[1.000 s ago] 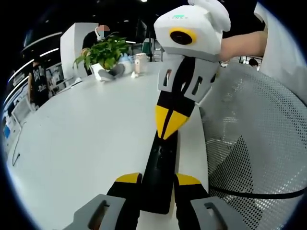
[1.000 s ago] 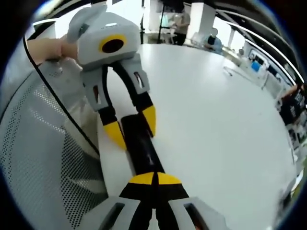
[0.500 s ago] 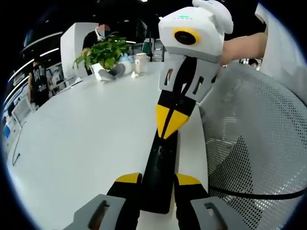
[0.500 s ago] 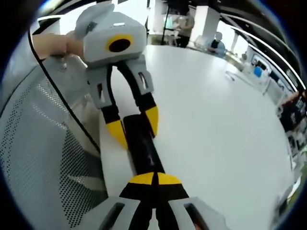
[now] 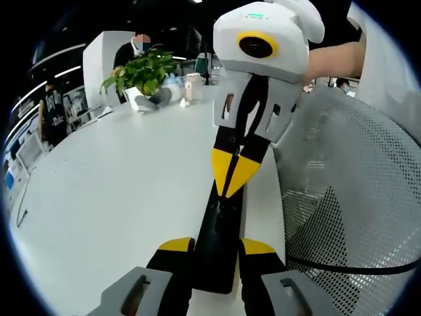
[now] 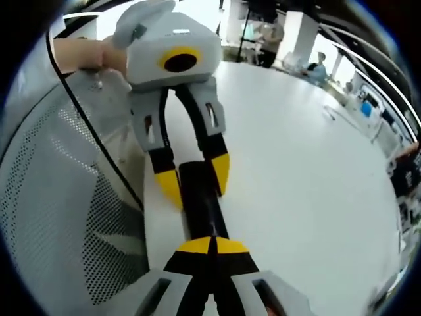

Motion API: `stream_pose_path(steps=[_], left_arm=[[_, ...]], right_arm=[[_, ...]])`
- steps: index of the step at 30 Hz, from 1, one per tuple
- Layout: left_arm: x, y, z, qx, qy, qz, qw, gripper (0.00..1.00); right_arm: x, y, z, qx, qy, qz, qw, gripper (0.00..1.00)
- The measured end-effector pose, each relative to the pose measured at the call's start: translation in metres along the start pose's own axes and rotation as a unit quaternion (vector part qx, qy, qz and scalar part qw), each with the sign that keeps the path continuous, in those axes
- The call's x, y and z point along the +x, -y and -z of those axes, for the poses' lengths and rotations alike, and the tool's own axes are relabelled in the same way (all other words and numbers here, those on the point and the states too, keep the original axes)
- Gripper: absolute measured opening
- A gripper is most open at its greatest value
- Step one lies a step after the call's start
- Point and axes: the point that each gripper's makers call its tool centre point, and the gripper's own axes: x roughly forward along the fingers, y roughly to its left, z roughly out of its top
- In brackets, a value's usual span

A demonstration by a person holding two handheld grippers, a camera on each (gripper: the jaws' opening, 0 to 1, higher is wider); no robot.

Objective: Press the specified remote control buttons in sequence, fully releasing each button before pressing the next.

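Open-plan office, white table (image 5: 118,178), potted plant (image 5: 141,72)

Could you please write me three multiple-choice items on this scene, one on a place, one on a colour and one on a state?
1. Where does the potted plant stand?
A. far side of the white table
B. on the mesh chair
C. on the floor

2. What colour is the remote control?
A. white
B. red
C. black

3. How is the right hand-held gripper?
A. wide open
B. shut
C. clamped on the plant

Answers: 1 A, it sits beyond the remote on the tabletop. 2 C, its body is black. 3 B, its yellow tips meet over the remote.
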Motion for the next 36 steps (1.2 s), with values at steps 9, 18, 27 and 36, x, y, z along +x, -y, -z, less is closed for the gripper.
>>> stream_pose_path(steps=[9, 18, 27, 36], left_arm=[[-0.0001, -0.0002, -0.0004, 0.001, 0.0, 0.001, 1.0, 0.26], [-0.0001, -0.0001, 0.0, 0.0, 0.001, 0.001, 1.0, 0.26], [0.0004, -0.0005, 0.0001, 0.0, 0.002, 0.001, 1.0, 0.26], [0.0002, -0.0002, -0.0003, 0.001, 0.002, 0.001, 1.0, 0.26]], right_arm=[[-0.0011, 0.0003, 0.0001, 0.006, 0.001, -0.017, 0.9998, 0.0], [-0.0006, -0.0002, 0.0001, -0.002, -0.002, -0.029, 0.9996, 0.0], [-0.0006, -0.0012, 0.0002, -0.037, -0.01, -0.035, 0.9987, 0.0], [-0.0015, -0.0012, -0.0005, -0.065, -0.034, -0.064, 0.9952, 0.0]])
